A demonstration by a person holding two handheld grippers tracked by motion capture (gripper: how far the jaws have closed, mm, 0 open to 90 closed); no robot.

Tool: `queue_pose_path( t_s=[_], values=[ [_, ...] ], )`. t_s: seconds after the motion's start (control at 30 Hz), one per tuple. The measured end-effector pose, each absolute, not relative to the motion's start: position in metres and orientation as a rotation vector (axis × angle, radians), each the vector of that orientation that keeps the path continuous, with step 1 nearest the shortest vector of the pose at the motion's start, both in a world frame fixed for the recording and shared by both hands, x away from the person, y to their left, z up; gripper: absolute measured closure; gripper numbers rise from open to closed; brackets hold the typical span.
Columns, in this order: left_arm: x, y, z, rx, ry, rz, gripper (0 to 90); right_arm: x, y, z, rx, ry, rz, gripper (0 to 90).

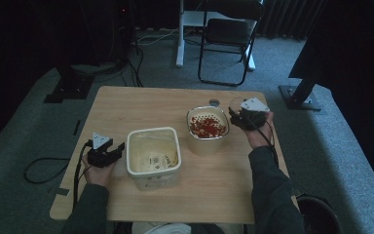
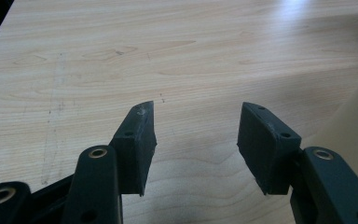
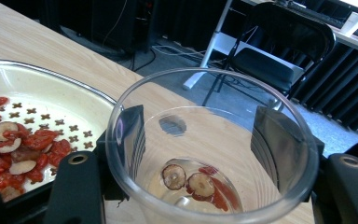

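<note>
The left claw [image 1: 119, 148] rests at the left part of the surface [image 1: 141, 105], held in the left hand [image 1: 97, 170]. Its jaws stand apart with nothing between them; in the left gripper view the left claw [image 2: 196, 140] has bare wood grain in the gap. The jaws point toward the tub [image 1: 153, 156], which stands just beside them to the right.

The tub is cream, square with rounded corners, and sits on the front middle of the surface. Its pale wall [image 2: 354, 116] enters the right edge of the left gripper view.

Right of the tub stands the strainer [image 1: 208, 127], a cream vessel with a perforated insert. Red slices [image 1: 205, 126] lie in it. In the right gripper view the strainer [image 3: 51, 88] shows cross-shaped holes, with red and pale slices [image 3: 18, 154] heaped at its left.

Farther right, the right claw [image 1: 234, 116], held in the right hand [image 1: 255, 134], sits just beside the strainer's rim. The right claw [image 3: 198, 135] is closed on a clear cup [image 3: 214, 154], one jaw against each side of its wall. The cup is held upright, above the surface. A few slices [image 3: 191, 182] lie on its bottom.
</note>
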State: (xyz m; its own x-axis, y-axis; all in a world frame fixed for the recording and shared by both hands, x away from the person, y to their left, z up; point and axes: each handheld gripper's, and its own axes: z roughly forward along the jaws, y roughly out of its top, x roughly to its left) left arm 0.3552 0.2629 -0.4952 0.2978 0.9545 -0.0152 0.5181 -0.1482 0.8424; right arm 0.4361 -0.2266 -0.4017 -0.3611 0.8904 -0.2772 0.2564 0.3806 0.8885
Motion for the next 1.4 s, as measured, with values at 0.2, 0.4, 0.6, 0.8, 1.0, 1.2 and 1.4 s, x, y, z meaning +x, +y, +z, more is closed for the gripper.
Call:
queue_pose_path(
  t_s=[0.2, 0.4, 0.6, 0.8, 1.0, 1.2, 1.4],
  values=[
    [0.356, 0.262, -0.497, 1.795, 1.331, 0.707, 47.0, 0.438, -0.219, -0.398, 0.948, 1.859, 0.915, 34.7],
    [0.357, 0.263, -0.498, 1.798, 1.333, 0.702, 47.0, 0.440, -0.210, -0.395, 0.895, 1.896, 0.847, 34.7],
    [0.357, 0.263, -0.498, 1.797, 1.334, 0.699, 46.9, 0.443, -0.204, -0.392, 0.876, 1.909, 0.842, 34.7],
    [0.357, 0.264, -0.498, 1.791, 1.336, 0.698, 46.9, 0.444, -0.196, -0.390, 0.827, 1.931, 0.793, 34.7],
    [0.357, 0.264, -0.498, 1.793, 1.337, 0.698, 46.9, 0.444, -0.187, -0.390, 0.749, 1.966, 0.700, 34.7],
    [0.357, 0.265, -0.498, 1.791, 1.340, 0.696, 46.9, 0.445, -0.181, -0.388, 0.700, 1.986, 0.658, 34.7],
    [0.357, 0.266, -0.498, 1.790, 1.341, 0.697, 46.9, 0.443, -0.171, -0.387, 0.585, 2.007, 0.517, 34.7]
  ],
)
